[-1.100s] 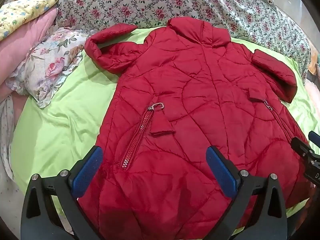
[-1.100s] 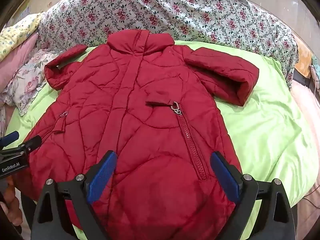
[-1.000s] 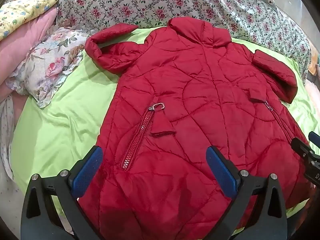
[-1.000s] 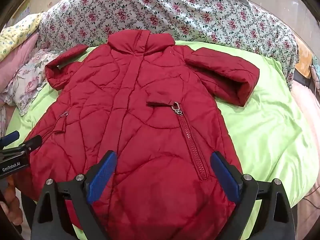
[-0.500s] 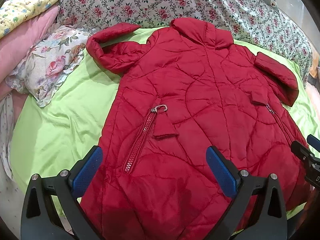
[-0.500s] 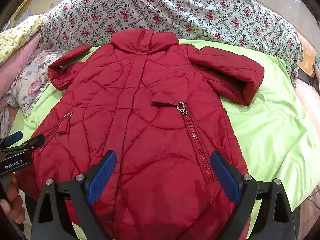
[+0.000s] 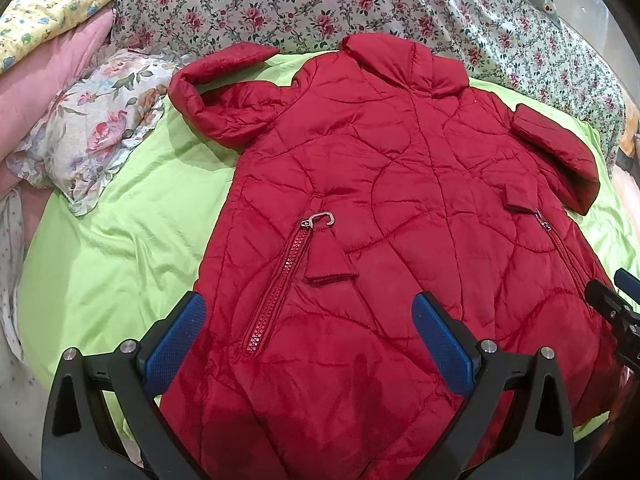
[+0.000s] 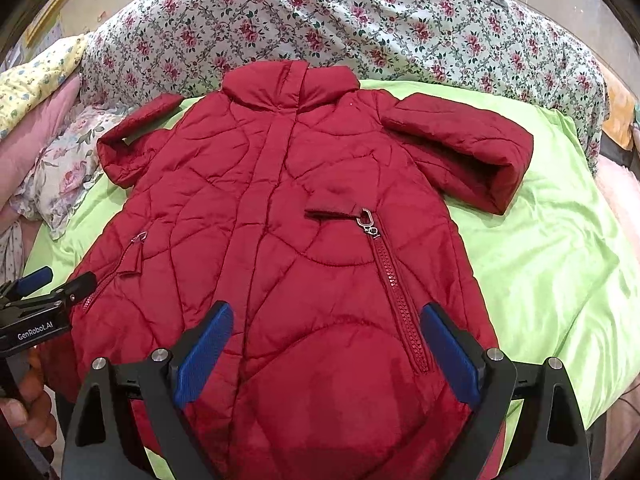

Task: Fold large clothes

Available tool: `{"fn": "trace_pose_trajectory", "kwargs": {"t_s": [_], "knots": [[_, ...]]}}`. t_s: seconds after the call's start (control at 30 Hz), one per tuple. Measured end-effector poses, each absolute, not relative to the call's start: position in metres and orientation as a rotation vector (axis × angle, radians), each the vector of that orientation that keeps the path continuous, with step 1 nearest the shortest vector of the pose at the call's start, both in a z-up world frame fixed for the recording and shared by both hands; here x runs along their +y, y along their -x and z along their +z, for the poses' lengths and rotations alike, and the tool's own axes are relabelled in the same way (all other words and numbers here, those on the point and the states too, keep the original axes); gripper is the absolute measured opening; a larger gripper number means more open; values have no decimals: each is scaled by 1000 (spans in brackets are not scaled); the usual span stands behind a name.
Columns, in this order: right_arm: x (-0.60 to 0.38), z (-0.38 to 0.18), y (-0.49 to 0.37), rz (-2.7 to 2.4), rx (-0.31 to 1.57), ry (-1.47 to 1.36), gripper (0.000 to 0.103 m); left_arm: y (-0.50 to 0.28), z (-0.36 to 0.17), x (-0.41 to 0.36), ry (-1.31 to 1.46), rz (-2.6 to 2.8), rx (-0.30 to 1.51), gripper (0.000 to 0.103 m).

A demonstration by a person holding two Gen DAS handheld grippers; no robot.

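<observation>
One red coat [image 7: 400, 208] flat on our bed [image 7: 120, 248], unfolded; both tongs [image 7: 308, 344] [image 8: 324, 348] gape empty; next, we grasp a sleeve [image 8: 460, 152].

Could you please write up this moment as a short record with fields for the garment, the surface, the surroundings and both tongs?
garment: red quilted coat, front up, spread flat, collar far from the cameras
sleeves: both folded back on themselves at the shoulders
pockets: two zipped, metal pulls at the top ends
surface: green sheet
surroundings: floral quilt behind the collar; floral pillow on the coat's left
left tongs: open, over the hem, empty
right tongs: open, over the hem, empty
</observation>
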State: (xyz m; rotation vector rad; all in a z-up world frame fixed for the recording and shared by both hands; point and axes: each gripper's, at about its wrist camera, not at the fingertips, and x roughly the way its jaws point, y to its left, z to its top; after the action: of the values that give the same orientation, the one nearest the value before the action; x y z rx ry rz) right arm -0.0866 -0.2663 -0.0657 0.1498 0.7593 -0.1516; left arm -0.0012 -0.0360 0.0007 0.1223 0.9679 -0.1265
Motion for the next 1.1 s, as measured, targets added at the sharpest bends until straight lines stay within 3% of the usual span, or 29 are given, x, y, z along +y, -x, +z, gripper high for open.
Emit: {"fn": "trace_pose_trajectory", "kwargs": {"t_s": [1.1], "knots": [[-337, -61, 46, -165, 766, -252, 96, -40, -14, -31, -23, -204, 1023, 103]]}}
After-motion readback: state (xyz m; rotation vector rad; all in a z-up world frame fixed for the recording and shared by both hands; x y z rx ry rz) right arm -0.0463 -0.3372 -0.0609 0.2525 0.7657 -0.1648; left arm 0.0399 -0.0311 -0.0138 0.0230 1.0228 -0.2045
